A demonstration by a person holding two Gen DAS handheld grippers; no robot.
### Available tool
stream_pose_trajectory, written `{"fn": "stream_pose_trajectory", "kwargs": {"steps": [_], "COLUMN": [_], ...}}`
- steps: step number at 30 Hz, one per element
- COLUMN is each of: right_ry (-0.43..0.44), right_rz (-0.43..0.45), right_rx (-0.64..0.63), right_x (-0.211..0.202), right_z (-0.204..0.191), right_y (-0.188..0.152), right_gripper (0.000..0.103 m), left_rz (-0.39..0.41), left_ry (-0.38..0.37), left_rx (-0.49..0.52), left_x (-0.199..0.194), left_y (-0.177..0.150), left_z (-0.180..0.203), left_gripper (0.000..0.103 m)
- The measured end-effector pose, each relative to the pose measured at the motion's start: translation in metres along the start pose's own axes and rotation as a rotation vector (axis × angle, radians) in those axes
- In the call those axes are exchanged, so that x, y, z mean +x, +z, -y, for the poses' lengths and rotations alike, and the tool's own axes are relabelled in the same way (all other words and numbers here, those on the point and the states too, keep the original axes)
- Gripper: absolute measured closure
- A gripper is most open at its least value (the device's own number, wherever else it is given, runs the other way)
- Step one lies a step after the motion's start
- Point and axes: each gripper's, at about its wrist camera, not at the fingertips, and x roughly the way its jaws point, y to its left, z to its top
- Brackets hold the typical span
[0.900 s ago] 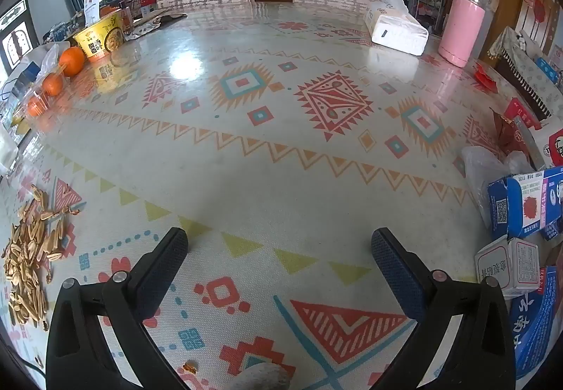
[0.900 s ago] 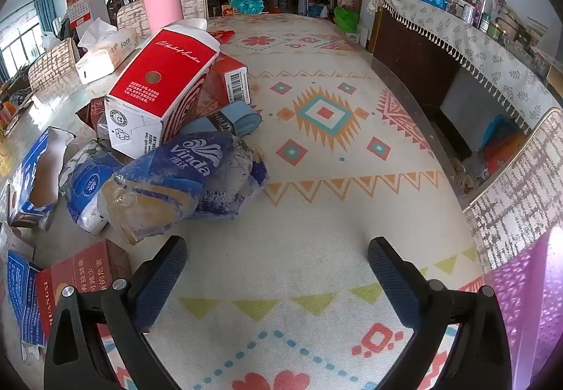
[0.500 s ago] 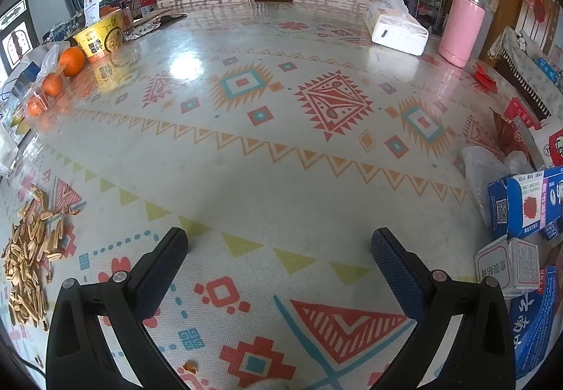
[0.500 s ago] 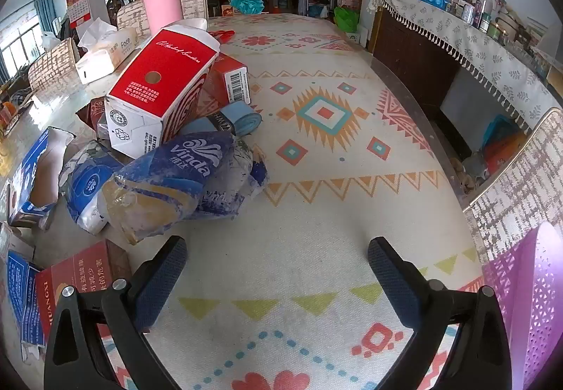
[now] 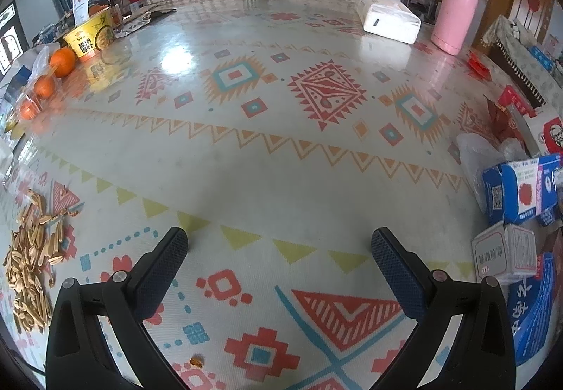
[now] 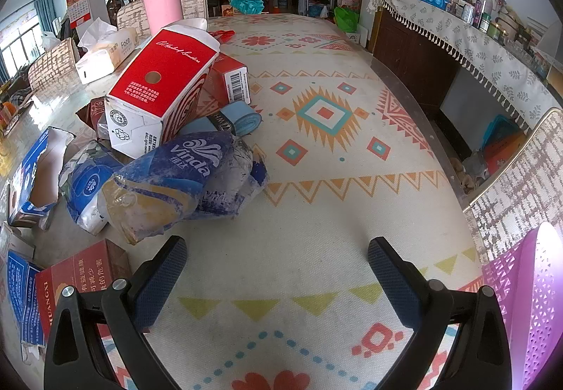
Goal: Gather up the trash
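Both grippers, left [image 5: 279, 249] and right [image 6: 278, 258], spread wide, grasping nothing, above patterned surface [image 5: 281, 161]. Seed shells [image 5: 31, 266] near left; wrappers [image 6: 176, 178], red carton [image 6: 162, 87] piled left of right gripper.

- The right gripper [image 6: 278, 261] hung wide open over the patterned tablecloth [image 6: 334, 200], holding nothing.
- Left of frame lay a Vinda wrapper [image 6: 176, 178] below a red carton [image 6: 165, 83].
- A pink flask [image 6: 162, 2] stood upper left.

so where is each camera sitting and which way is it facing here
Left wrist: rides the open left gripper, angled down over the patterned table; seed shells left, own fingers showing.
Right wrist: rides the open right gripper, angled down at the trash pile, Vinda bag nearest; own fingers showing.
Shared: pink thermos, tissue pack.
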Motion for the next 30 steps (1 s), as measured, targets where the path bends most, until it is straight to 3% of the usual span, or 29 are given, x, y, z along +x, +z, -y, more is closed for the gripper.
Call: {"fn": "stream_pose_trajectory", "kwargs": {"steps": [4,8,10,17,21,24,28,30], "right_ry": [-0.004,0.009,0.015,0.04,0.094,0.106,0.192,0.17], "right_rz": [-0.073,-0.08,-0.073,0.094,0.197,0.217,0.187,0.192], "right_rx": [0.007,-0.006,0.003,0.041,0.078,0.094,0.155,0.15], "right_x": [-0.005,-0.016,-0.021,-0.084,-0.122,-0.132,-0.129,-0.129], "right_z": [0.003,-0.001,0.002,0.005,-0.004,-0.016,-0.016,-0.02], "right_y": [-0.002,-0.006,-0.021,-0.054,-0.087,-0.107,-0.122,-0.127], "right_gripper": [0.0,0.0,0.001,0.004,0.004,0.004,0.004,0.004], "left_rz": [0.001,-0.01,0.022,0.237,0.296,0.306,0.338,0.353], "left_ry": [-0.002,-0.009,-0.006,0.043,0.059,0.061,0.087,0.101], "left_rx": [0.004,0.003,-0.003,0.012,0.026,0.036,0.073,0.097], "left_x": [-0.002,-0.009,-0.024,-0.114,-0.145,-0.159,-0.171,-0.175], "left_y": [-0.003,-0.011,-0.017,-0.047,-0.062,-0.075,-0.085,-0.09], "left_z": [0.001,-0.001,-0.002,0.001,0.01,0.016,0.026,0.032], "left_gripper": [0.0,0.0,0.0,0.0,0.0,0.0,0.0,0.0]}}
